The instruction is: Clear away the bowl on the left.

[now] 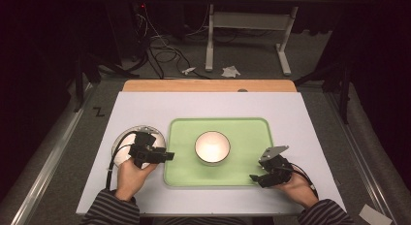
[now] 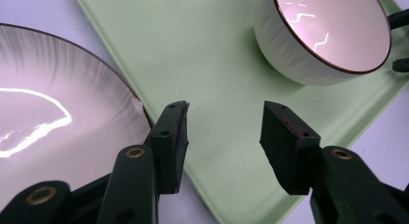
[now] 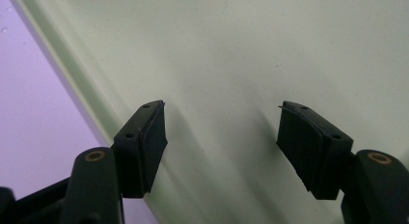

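A pale green tray lies in the middle of the white table, and a white bowl with a dark rim stands on it. Left of the tray rests a plate with a dark rim. My left gripper hovers over the plate's right side and the tray's left edge, open and holding nothing. In the left gripper view its jaws straddle the tray, with the plate at left and the bowl beyond. My right gripper stands open over the tray's front right corner, holding nothing.
The white table top ends in a wooden strip at the far side. Beyond it are grey floor, cables and a white stand's legs. A person's striped sleeves come in at the near edge.
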`<state>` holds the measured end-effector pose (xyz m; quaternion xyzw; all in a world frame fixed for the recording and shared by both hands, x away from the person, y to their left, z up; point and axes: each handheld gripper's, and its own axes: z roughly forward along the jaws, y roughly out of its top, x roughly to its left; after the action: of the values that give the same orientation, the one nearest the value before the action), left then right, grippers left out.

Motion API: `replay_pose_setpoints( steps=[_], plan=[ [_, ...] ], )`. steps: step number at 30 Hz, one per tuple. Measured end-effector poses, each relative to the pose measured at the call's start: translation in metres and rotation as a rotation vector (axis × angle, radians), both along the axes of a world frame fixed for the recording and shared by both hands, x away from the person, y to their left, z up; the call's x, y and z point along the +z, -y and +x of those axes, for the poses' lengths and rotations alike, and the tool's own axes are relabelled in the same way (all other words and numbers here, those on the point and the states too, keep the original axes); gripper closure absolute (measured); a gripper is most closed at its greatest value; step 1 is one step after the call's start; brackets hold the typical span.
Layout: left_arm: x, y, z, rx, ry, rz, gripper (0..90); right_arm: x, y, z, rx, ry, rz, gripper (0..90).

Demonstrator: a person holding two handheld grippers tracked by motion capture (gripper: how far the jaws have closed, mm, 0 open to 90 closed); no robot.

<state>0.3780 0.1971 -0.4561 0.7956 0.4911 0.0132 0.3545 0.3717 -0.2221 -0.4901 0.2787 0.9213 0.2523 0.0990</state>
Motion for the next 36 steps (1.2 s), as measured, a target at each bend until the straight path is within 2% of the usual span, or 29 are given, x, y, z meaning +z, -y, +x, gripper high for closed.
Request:
replay_pose_setpoints(
  steps=[12,15,29,36],
  plan=[
    [-0.008,0.008,0.0,-0.028,-0.025,0.03,51.4,0.0,0.0,0.0,0.005,0.0,-0.003,35.8],
    [-0.01,0.009,0.001,-0.039,-0.039,0.044,51.0,0.0,0.0,0.0,0.006,-0.003,-0.005,35.8],
    [-0.018,0.012,0.004,-0.056,-0.094,0.058,50.3,-0.001,-0.001,-0.001,-0.003,-0.015,-0.002,35.8],
    [-0.019,0.015,0.003,-0.056,-0.094,0.075,50.3,-0.001,-0.001,-0.001,-0.005,-0.013,-0.002,35.8]
  ],
)
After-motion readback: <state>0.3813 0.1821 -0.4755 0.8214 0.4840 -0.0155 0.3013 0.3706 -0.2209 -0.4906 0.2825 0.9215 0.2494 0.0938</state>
